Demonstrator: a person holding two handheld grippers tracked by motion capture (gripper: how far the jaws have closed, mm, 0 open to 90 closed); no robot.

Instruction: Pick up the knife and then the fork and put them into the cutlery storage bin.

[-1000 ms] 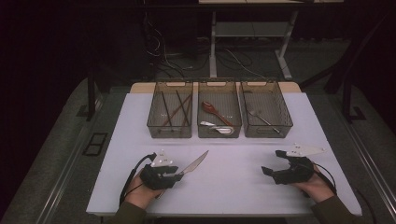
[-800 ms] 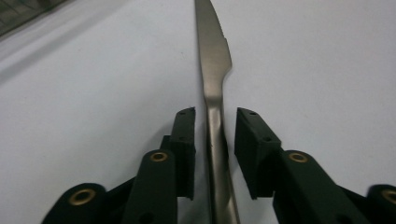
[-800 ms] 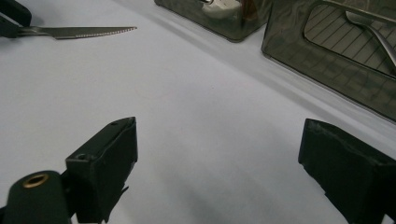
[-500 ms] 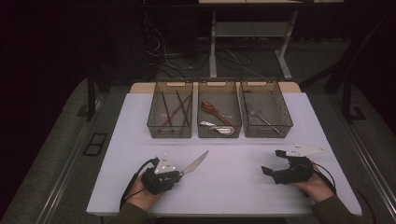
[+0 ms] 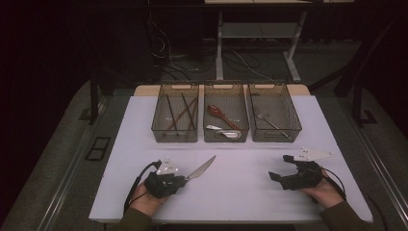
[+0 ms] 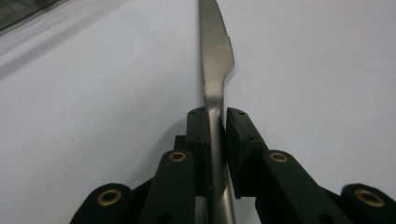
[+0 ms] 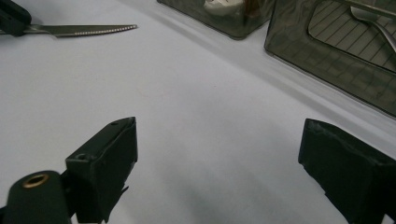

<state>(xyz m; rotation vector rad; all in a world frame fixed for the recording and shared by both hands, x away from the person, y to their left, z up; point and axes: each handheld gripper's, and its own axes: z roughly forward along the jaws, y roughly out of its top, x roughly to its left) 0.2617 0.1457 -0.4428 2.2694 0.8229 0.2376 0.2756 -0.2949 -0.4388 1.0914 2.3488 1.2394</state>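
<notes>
Since the earlier frame, the left gripper [image 6: 215, 122] jaws have been closing and now clamp the knife [image 6: 215, 56] handle. Right gripper [image 7: 217, 154] jaws stand apart, empty. Risk: the narrow grip lets the blade pivot on lifting.

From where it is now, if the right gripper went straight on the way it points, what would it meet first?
Probably bare table first; farther on, likely the middle basket or the knife, but depth is unclear.

Black hand-held gripper [image 6: 215, 126] w/ brass screws, trailing cable.

White table [image 5: 240, 187], three smoky bins [image 5: 226, 119] in a row at its far edge, knife [image 5: 202, 168] near the front
</notes>
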